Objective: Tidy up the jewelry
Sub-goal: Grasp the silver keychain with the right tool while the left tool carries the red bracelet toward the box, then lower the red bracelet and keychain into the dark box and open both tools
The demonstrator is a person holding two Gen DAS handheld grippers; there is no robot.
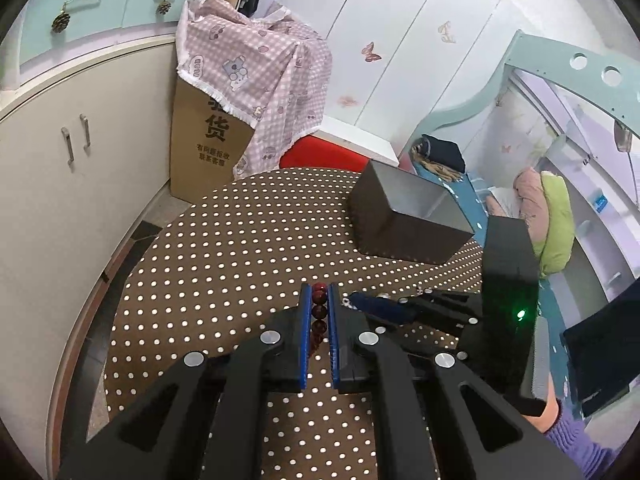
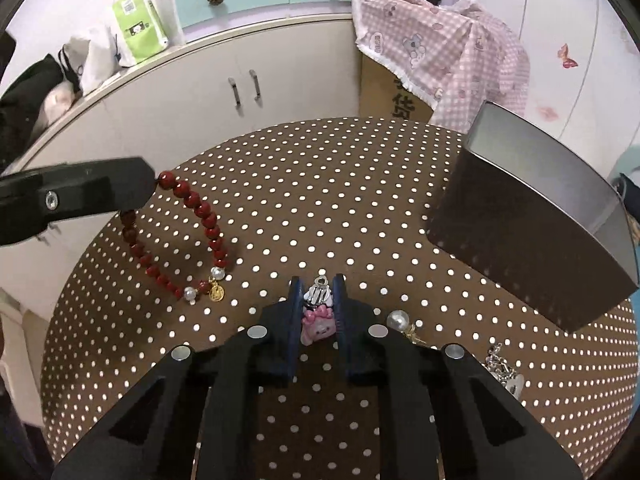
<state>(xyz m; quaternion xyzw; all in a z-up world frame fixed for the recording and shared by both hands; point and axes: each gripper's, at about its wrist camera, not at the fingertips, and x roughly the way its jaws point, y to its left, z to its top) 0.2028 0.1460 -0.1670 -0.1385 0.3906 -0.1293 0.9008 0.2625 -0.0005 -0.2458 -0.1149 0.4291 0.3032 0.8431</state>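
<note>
Red-bead bracelet [image 2: 188,236] hangs from the left gripper [image 1: 319,308], whose blue pads are pinched on its top beads, well to the left of the dark open box [image 2: 536,236] on the dotted tablecloth [image 2: 320,200]. Right gripper [image 2: 318,300] is clamped on a pink pig charm [image 2: 316,326] just in front of that box, with a pearl earring [image 2: 397,319] lying close beside it.

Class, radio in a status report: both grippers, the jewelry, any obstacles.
Left gripper shut on red bracelet. Right gripper shut on pink charm. Box open; pearl earring loose on table. Path clear.
</note>
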